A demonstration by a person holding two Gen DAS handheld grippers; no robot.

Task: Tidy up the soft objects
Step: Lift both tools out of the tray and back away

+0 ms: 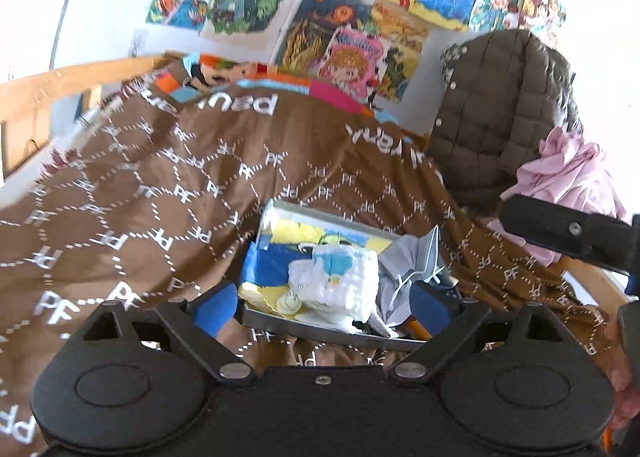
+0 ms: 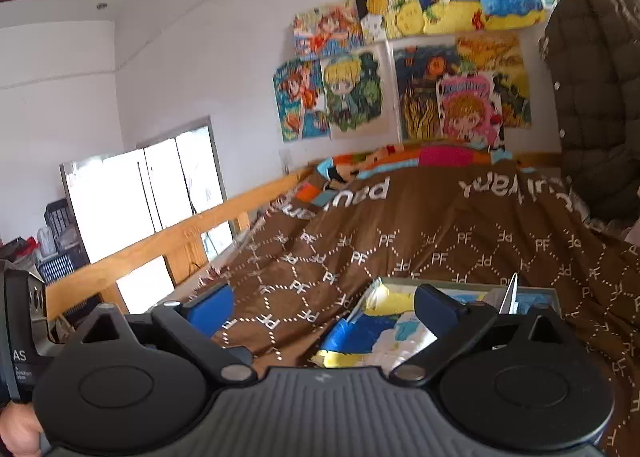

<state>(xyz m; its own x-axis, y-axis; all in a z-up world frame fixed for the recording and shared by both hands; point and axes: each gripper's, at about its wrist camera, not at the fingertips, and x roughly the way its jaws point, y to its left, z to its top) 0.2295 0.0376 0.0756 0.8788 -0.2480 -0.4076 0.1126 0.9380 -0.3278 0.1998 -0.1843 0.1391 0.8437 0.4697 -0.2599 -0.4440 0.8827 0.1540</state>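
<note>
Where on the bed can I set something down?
Left of the tray, the brown blanket lies bare up to the wooden rail. The tray is stuffed with fabrics; its right side is crowded by the quilted jacket and pink cloth.

Bright daylight, blown-out window (image 2: 144, 193), slight motion blur, fisheye-bent edges.

Matt brown cloth blanket (image 1: 168, 193), wooden rail (image 2: 168, 245)
</note>
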